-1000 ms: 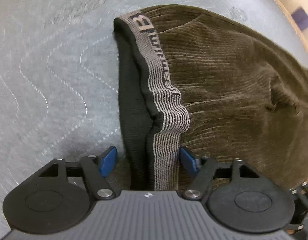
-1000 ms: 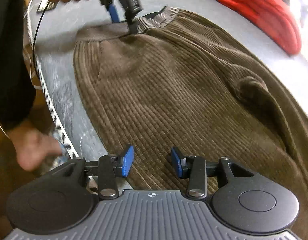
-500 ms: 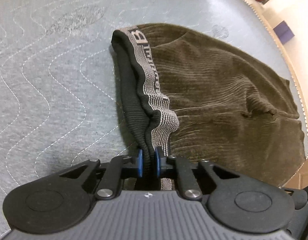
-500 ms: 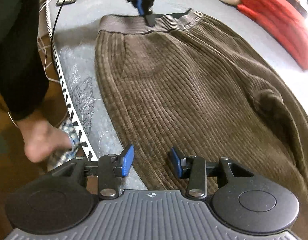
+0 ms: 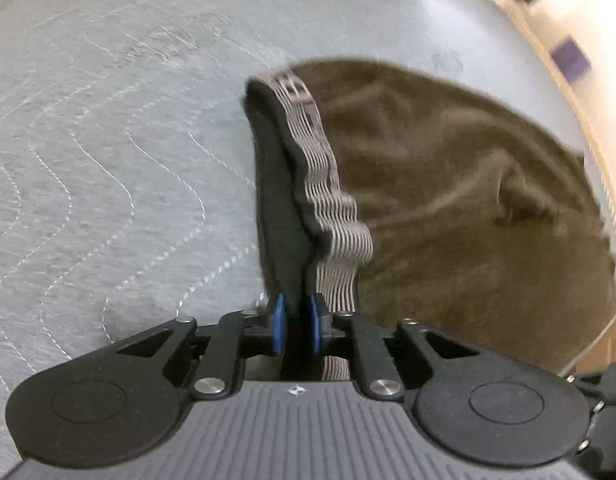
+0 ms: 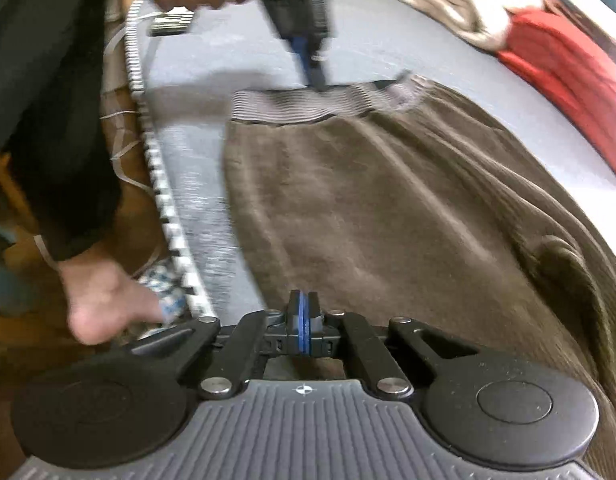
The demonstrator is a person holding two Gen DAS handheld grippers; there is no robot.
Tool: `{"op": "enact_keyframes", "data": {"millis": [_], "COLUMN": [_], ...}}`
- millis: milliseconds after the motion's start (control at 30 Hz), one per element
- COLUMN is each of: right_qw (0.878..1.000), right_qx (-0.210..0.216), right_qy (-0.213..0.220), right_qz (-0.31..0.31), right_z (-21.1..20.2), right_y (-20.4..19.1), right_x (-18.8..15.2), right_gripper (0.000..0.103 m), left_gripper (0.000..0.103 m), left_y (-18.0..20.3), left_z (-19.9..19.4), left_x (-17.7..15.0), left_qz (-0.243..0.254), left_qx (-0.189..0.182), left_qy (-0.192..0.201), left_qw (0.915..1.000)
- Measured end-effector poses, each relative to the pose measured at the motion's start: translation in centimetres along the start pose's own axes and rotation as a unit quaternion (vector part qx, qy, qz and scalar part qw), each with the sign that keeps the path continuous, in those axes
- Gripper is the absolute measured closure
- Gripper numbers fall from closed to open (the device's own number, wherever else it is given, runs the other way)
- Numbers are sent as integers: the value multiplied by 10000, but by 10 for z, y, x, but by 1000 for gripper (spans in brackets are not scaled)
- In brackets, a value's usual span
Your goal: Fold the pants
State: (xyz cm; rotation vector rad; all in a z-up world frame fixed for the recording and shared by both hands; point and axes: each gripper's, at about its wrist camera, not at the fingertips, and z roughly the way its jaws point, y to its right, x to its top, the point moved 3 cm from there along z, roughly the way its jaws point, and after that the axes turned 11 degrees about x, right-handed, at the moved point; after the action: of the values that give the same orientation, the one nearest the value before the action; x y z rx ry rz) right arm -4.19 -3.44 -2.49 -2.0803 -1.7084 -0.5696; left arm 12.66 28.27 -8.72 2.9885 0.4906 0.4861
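The grey quilted mat [image 5: 108, 184] fills most of my view, and the brown corduroy pants [image 6: 388, 216] lie flat across it, waistband at the far end in the right wrist view, with a red folded garment [image 6: 568, 92] well apart at the far right. The striped waistband [image 5: 332, 208] stands up in a ripple where my left gripper [image 5: 295, 322] is clenched on it. My right gripper [image 6: 303, 326] has its pads pressed together at the near edge of the pants; I cannot tell whether any cloth is caught between them. To do this well, I judge I should confirm that right-hand hold, then lift both ends together, keeping the fabric taut so the fold line lands straight.
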Motion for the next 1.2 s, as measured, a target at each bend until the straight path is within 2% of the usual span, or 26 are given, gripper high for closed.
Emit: {"op": "enact_keyframes", "data": {"millis": [67,133,167,267,367,400,467,533,567,600,667,700,767,800,867,967,1033,1100,1133,1200], "right_qw": [9998,9994,9993,9990,9990,9991,9992,9991,9990,9989,9990,9991,9992,9991,9987,9986,9986,9990,9992,9998], "right_qx": [-11,24,7,-32,-75,-75,63,142,135,135,167,174,135,128,140,162,130,97,89,50], "right_qy": [-124,-271,-350,-433,-428,-413,-388,-355,-350,-338,-300,-277,-189,-162,-117,-100,-197,-255,-251,-142], "right_qz": [169,225,159,-91,-64,-40,-38,-176,-252,-298,-275,-265,-314,-371,-473,-495,-464,-365,-306,-96], "right_z": [2,7,10,14,13,13,12,11,11,9,7,6,2,1,-1,1,6,8,6,-1], "right_y": [8,9,7,3,5,7,8,4,2,0,1,1,2,1,-2,-3,-3,-2,-2,3], "right_x": [-4,-10,-12,-16,-13,-13,-14,-15,-15,-14,-13,-12,-11,-10,-8,-7,-9,-10,-8,-4], "right_gripper": [72,61,59,59,60,62,77,81,84,84,87,88,90,90,90,90,89,87,86,84], "left_gripper": [52,47,42,39,36,34,33,34,39,48,64,85,94,97,97,96,96,96,96,96], "left_y": [-6,-7,-6,2,5,4,1,-1,0,4,9,10,6,2,-4,-7,-2,-1,0,9], "left_z": [-4,-3,0,14,27,30,37,43,46,48,48,43,30,21,6,4,3,-7,-14,-23], "left_x": [6,12,13,20,23,25,30,34,36,37,38,39,43,44,43,37,35,36,39,40], "left_qz": [-332,-497,-545,-603,-680,-769,-954,-1102,-1109,-1045,-708,-661,-713,-801,-779,-724,-535,-519,-510,-434], "left_qx": [-117,-102,-79,-58,32,12,-78,-83,-95,-23,236,232,184,127,223,65,326,480,452,125], "left_qy": [113,148,113,-91,-216,-255,-265,-344,-374,-381,-351,-297,-121,17,333,282,310,583,749,958], "left_qw": [9993,9986,9984,9981,9974,9967,9951,9933,9931,9938,9966,9971,9972,9967,9962,9970,9976,9958,9949,9944]}}
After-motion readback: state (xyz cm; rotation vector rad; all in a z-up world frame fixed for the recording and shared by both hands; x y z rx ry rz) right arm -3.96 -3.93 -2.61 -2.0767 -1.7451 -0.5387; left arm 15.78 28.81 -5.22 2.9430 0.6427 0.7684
